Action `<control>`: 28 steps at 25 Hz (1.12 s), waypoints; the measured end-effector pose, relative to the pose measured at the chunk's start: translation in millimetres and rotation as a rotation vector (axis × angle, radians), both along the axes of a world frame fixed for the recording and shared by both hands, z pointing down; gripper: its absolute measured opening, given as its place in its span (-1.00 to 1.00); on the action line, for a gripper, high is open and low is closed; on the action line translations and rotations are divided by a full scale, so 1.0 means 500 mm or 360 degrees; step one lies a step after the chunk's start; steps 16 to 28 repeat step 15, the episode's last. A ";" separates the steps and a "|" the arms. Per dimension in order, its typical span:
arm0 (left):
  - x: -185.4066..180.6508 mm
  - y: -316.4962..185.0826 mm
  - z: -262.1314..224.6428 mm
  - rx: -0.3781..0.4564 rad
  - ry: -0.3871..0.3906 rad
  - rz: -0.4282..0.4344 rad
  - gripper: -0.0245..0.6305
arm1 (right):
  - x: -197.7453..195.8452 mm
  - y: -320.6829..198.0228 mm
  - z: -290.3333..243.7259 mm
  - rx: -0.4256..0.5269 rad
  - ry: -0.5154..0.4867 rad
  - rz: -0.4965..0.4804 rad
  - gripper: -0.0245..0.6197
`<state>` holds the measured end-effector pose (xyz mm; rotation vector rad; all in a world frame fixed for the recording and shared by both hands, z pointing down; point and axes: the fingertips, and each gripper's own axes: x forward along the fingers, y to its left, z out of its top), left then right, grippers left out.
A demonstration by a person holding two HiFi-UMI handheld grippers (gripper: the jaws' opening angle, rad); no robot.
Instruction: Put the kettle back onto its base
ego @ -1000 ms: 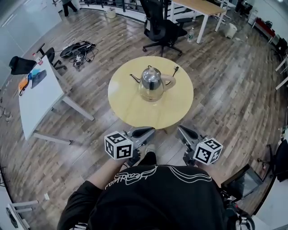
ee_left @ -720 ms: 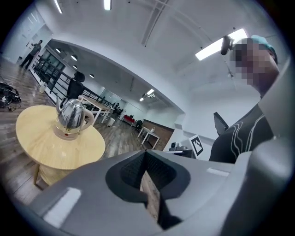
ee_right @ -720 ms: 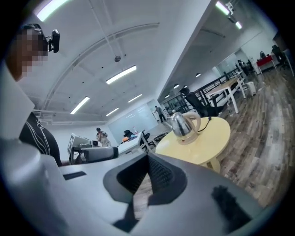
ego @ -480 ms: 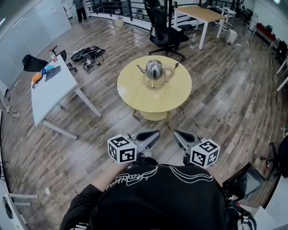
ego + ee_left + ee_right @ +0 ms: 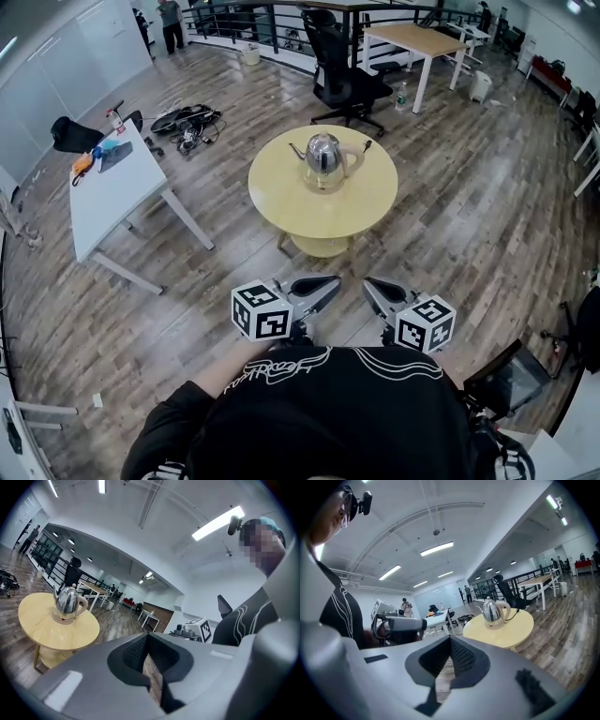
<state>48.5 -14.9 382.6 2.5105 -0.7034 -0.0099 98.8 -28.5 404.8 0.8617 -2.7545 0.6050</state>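
A shiny steel kettle (image 5: 323,157) with a cream handle stands upright on its base (image 5: 323,185), on a round yellow table (image 5: 281,211). It also shows in the left gripper view as the kettle (image 5: 68,603) and in the right gripper view as the kettle (image 5: 493,611). My left gripper (image 5: 333,281) and right gripper (image 5: 368,283) hang side by side close to my body, well short of the table. Both are shut with nothing between their jaws, as seen on the left gripper (image 5: 151,667) and the right gripper (image 5: 450,641).
A white table (image 5: 112,187) stands at the left, with cables (image 5: 183,120) on the wood floor behind it. A black office chair (image 5: 342,66) and a wooden desk (image 5: 417,37) stand beyond the round table. A person (image 5: 172,23) stands far back.
The round table and kettle have drawn away and look smaller and farther. Both grippers stay shut and empty and sit a little higher in the head view.
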 end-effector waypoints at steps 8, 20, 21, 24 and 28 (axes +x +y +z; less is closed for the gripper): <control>0.031 0.051 -0.016 0.0037 -0.0010 -0.0017 -0.91 | 0.014 0.045 -0.018 0.0050 0.0013 -0.0037 -0.90; 0.052 0.099 -0.009 -0.0002 -0.0013 -0.0046 -0.91 | 0.029 0.099 -0.018 0.0040 -0.0020 -0.0079 -0.91; 0.052 0.099 -0.009 -0.0002 -0.0013 -0.0046 -0.91 | 0.029 0.099 -0.018 0.0040 -0.0020 -0.0079 -0.91; 0.052 0.099 -0.009 -0.0002 -0.0013 -0.0046 -0.91 | 0.029 0.099 -0.018 0.0040 -0.0020 -0.0079 -0.91; 0.052 0.099 -0.009 -0.0002 -0.0013 -0.0046 -0.91 | 0.029 0.099 -0.018 0.0040 -0.0020 -0.0079 -0.91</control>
